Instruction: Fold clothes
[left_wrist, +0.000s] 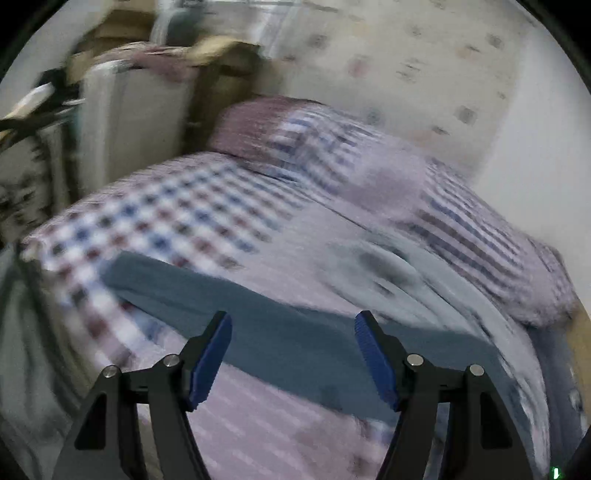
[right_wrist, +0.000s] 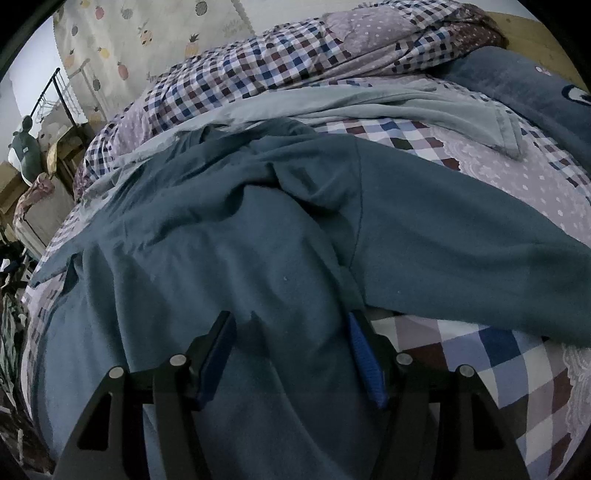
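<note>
left gripper (left_wrist: 293, 325): spread wide, empty, above teal garment (left_wrist: 280, 332) | right gripper (right_wrist: 291, 325): spread wide; straddling garment fabric, gripping nothing

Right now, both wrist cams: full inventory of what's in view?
teal sweatshirt: one, dark teal, spread crumpled on the bed, one sleeve stretched to the right
checked bedsheet: one, white, blue and maroon checks on lilac, under the sweatshirt
checked duvet: one, same checks, bunched along the far side of the bed
pale sheet: one, light grey-green, lying between duvet and sweatshirt
blue pillow: one, dark blue, far right corner of the bed
pineapple-print curtain: one, cream, behind the bed
plush toy: one, dark green, on furniture at far left
left gripper: black, blue pads, open, empty, above the sweatshirt's edge
right gripper: black, blue pads, open, over the sweatshirt
</note>
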